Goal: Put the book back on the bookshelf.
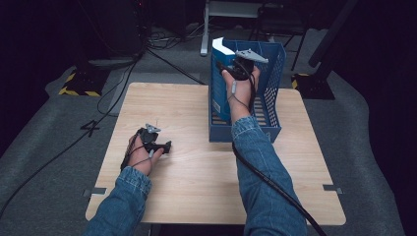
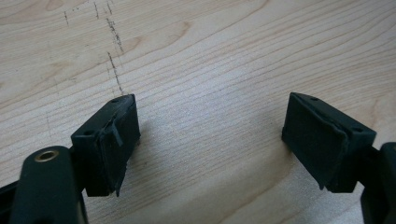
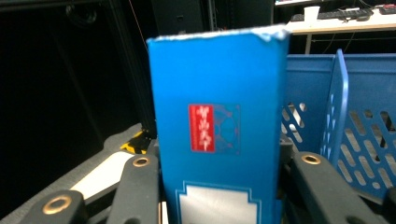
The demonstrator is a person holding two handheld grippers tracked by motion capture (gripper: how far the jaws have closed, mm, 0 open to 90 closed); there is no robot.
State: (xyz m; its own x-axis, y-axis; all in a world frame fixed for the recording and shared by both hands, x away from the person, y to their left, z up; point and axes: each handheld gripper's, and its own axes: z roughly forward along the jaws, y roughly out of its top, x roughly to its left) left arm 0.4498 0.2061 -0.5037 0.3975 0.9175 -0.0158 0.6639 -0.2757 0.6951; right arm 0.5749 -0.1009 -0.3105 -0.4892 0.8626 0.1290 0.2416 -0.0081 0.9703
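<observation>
Clamped between the jaws of the right gripper [image 1: 235, 69]: a tall blue cardboard box [image 3: 217, 140], upright, at the left compartment of the blue perforated plastic file rack [image 1: 273, 83]. Best lowered straight down, kept vertical, clear of the divider just right of the jaws. Left gripper [image 2: 210, 140] resting on the light wooden table [image 2: 210, 56], jaws apart, nothing between.

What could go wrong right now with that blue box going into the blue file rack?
The right gripper holds the blue box upright, high above the blue rack; the tall box could tip or twist in the grip. Its lower edge might catch on the divider or a rack wall and jam. The rack sits loose on the table, and the left gripper rests open on the wood away from it, so a snag could shove the rack.
</observation>
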